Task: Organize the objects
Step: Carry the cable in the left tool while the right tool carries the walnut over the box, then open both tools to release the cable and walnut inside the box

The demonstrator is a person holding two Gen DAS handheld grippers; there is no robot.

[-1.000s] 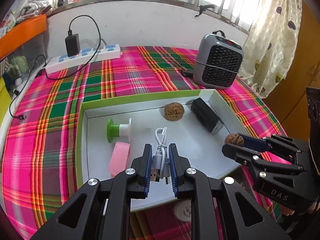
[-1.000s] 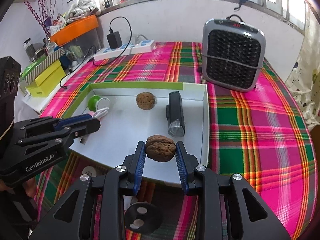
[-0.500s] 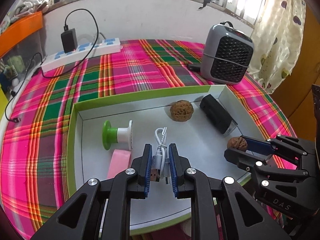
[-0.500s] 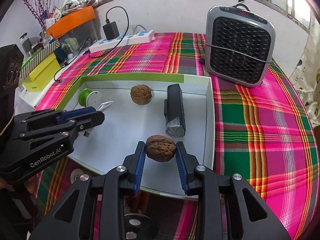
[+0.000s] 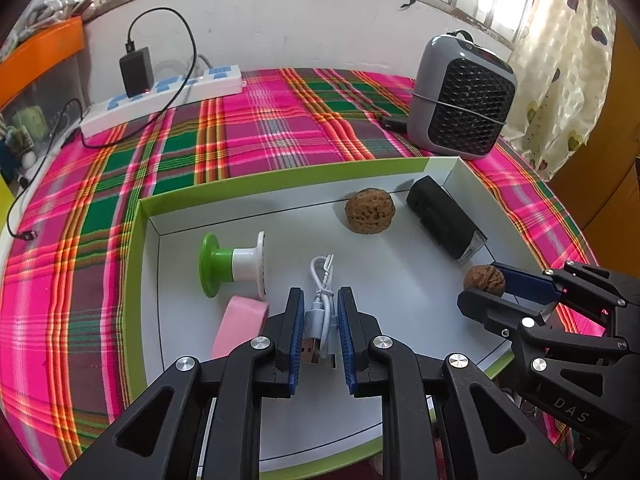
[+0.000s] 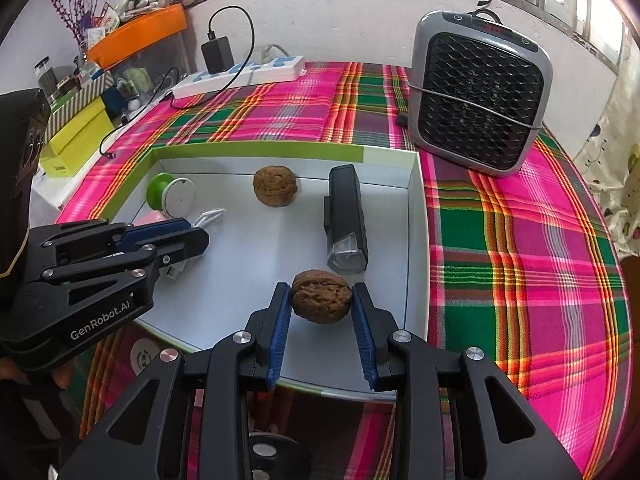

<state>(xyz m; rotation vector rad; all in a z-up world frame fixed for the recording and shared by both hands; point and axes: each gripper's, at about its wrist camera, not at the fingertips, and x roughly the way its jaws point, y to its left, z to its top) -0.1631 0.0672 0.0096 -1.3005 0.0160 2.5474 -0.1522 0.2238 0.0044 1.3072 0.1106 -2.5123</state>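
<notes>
The right gripper (image 6: 320, 306) stays clenched on a walnut (image 6: 321, 301) and the left gripper (image 5: 319, 320) on a coiled white cable (image 5: 322, 300) — both have moved forward past the near rim and now hang over the white tray (image 6: 416, 216), ready to set down. Ahead of the walnut lies a black device (image 6: 346, 220); bare floor lies to its left, the wall close on the right.

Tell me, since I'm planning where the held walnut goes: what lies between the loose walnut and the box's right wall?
The black device lies there lengthwise, apart from the loose walnut, near the right wall. The right wrist view shows it best.
</notes>
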